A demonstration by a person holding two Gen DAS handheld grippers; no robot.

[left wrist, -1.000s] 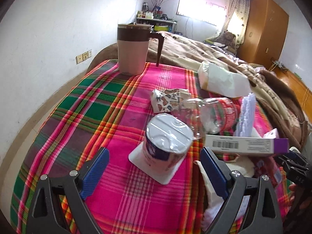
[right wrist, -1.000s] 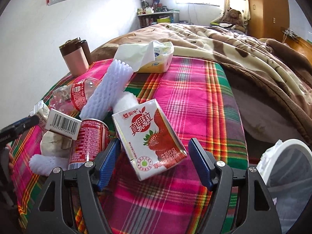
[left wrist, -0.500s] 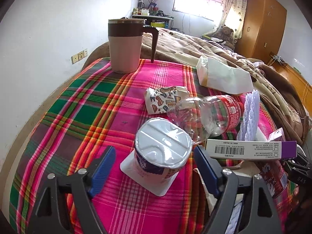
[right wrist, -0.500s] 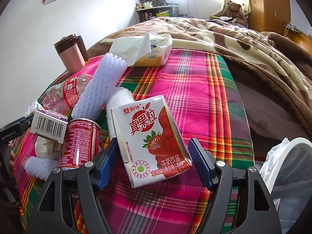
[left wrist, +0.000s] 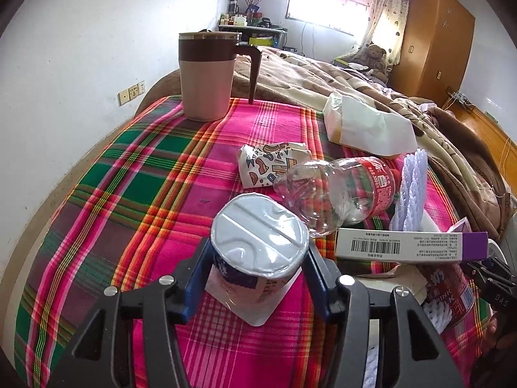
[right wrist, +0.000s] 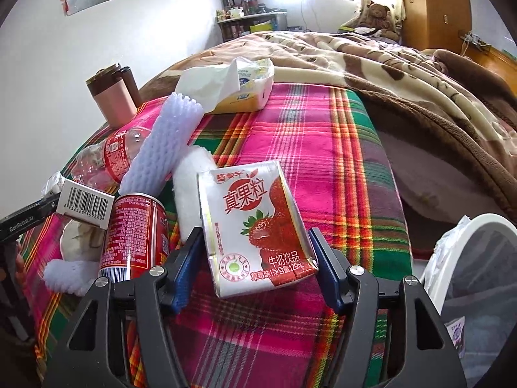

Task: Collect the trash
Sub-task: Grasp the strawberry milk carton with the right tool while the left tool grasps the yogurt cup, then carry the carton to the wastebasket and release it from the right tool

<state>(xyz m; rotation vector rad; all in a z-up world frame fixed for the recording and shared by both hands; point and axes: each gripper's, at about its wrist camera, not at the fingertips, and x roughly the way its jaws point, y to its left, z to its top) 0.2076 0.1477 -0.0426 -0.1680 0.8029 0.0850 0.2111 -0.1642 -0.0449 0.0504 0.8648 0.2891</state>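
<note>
Trash lay scattered over a plaid cloth on the surface, seen from both of my claws. At far left a brown and pink mug stood upright near the white wall. My left claw pointed down at an upside-down yogurt cup, its loose lid flat on the cloth beneath it. The blue jaws were closing, the cup between them, and both pads looked to be touching its sides. Just behind the cup lay a crumpled printed wrapper, then a clear plastic bottle with a red label on its side, and right of that a long white and purple box resting on top of other litter.

My right claw pointed down at a strawberry milk carton lying on its back. Its jaws were closing too, the carton between them, the pads close on either side; I could not tell if they pressed it yet. Left of the carton stood a red can, beside a white foam net sleeve. An open tissue pack sat further back. At far right, the white rim of a lined bin stood beside the surface.
</note>
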